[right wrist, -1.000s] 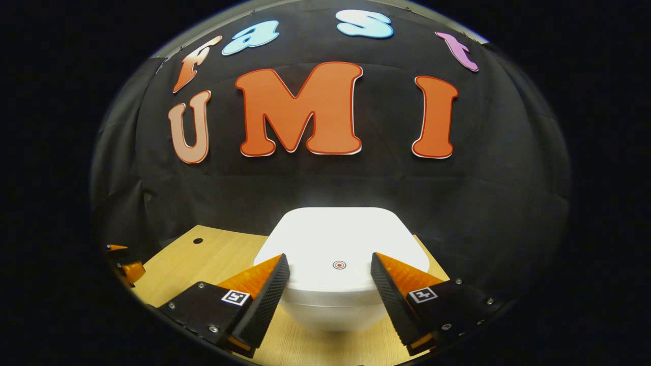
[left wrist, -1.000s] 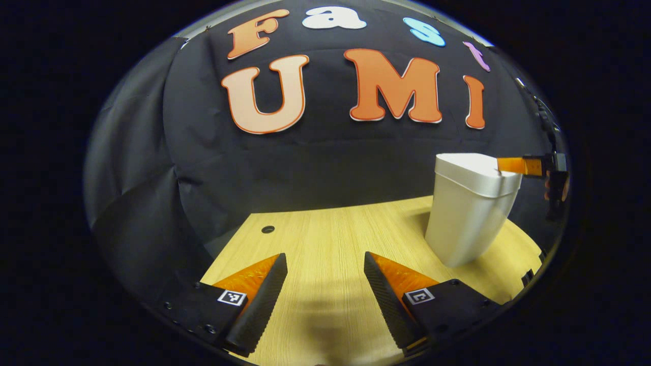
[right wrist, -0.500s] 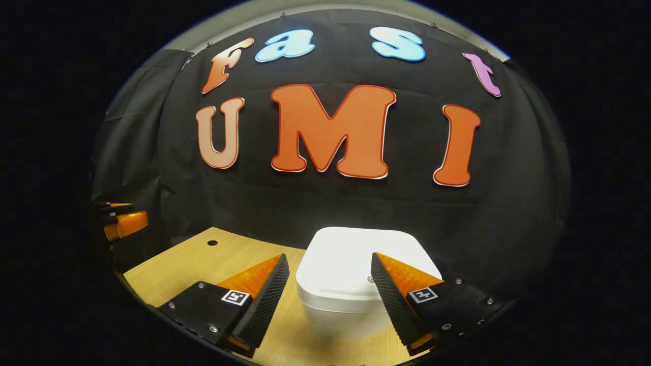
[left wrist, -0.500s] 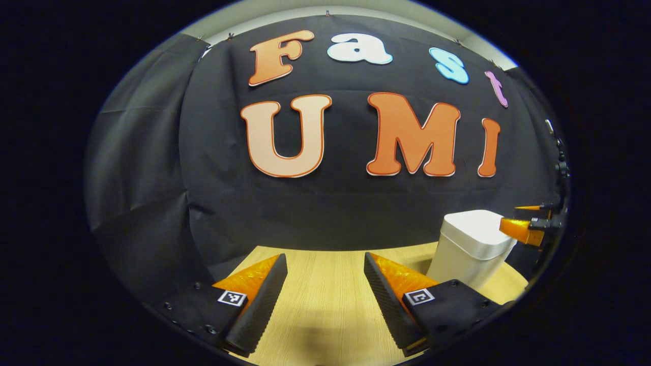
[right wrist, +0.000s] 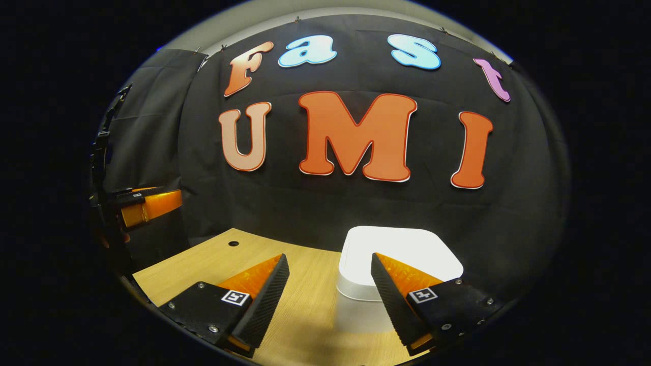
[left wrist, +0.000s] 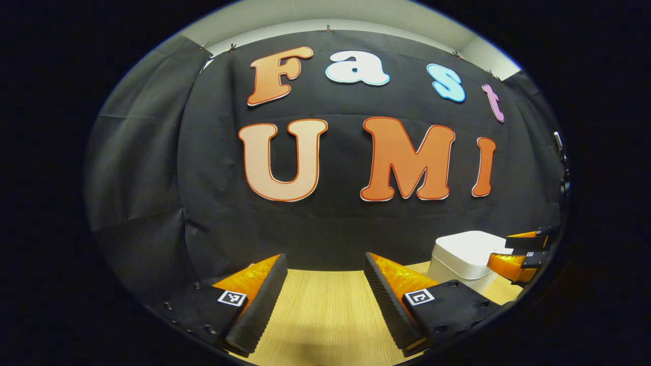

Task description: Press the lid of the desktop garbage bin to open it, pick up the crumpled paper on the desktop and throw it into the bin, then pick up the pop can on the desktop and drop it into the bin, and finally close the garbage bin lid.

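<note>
1. My left tongs point(left wrist: 325, 290) are open, with nothing between the two fingers but bare table point(left wrist: 325, 325).
2. My right tongs point(right wrist: 330, 292) are open too, and their fingers grip nothing.
3. The bin point(right wrist: 402, 256) stands upright on the table point(right wrist: 213, 264), with its lid point(right wrist: 407, 249) lying flat and closed on top.
4. In the right gripper view the bin sits just ahead of my right tongs and off to the right of the gap. The right finger point(right wrist: 394, 295) crosses in front of the bin's near edge; I cannot tell whether it touches it.
5. In the left gripper view the bin point(left wrist: 465, 256) is far to the right of my left tongs, well apart from them, at the back of the table near the booth wall point(left wrist: 325, 223).
6. In that same view my right tongs point(left wrist: 519, 251) show just to the right of the bin, at the height of the lid point(left wrist: 468, 246).
7. In the right gripper view my left tongs point(right wrist: 147, 203) hang far to the left of the bin, above the table's left edge, with a bit of my hand point(right wrist: 114, 239) showing under them.
8. A small round hole point(right wrist: 233, 243) sits in the table to the left of the bin, near the wall point(right wrist: 325, 213).
</note>
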Demonstrator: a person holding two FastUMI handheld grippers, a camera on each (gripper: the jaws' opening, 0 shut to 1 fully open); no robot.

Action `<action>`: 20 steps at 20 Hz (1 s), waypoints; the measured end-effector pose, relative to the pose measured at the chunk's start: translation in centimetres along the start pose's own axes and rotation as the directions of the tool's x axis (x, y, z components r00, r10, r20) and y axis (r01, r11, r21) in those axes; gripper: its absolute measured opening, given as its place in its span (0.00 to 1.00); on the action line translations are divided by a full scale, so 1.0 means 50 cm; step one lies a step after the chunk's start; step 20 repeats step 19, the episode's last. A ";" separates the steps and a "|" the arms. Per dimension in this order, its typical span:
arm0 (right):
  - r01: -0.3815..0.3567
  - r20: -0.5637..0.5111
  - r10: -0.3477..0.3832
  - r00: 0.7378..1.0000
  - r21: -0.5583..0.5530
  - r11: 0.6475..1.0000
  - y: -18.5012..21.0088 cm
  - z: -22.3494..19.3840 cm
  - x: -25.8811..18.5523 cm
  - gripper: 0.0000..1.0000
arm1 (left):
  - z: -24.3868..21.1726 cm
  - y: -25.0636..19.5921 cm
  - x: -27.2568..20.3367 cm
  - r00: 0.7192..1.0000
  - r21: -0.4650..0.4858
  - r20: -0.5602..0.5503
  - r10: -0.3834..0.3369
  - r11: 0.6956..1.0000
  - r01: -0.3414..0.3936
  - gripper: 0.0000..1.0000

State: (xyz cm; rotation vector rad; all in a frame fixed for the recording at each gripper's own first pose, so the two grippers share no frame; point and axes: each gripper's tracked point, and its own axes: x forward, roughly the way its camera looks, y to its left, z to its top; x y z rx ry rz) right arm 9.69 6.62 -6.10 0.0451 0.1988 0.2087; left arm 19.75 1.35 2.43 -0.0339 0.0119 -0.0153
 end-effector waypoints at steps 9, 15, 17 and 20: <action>-0.012 -0.006 0.012 1.000 -0.010 1.000 0.046 -0.009 0.004 0.98 | 0.011 0.018 0.012 0.999 0.015 0.041 0.013 1.000 -0.014 0.97; 0.008 -0.018 -0.008 1.000 0.002 1.000 0.039 -0.022 0.012 0.98 | -0.005 0.022 0.034 1.000 0.026 0.019 0.001 1.000 -0.001 0.97; 0.018 -0.024 -0.018 1.000 0.009 1.000 0.035 -0.028 0.014 0.99 | -0.010 0.024 0.040 1.000 0.027 0.014 0.002 1.000 -0.002 0.97; 0.023 -0.033 -0.023 0.999 0.021 1.000 0.032 -0.034 0.016 0.99 | -0.009 0.028 0.043 1.000 0.033 0.015 0.004 0.999 -0.005 0.97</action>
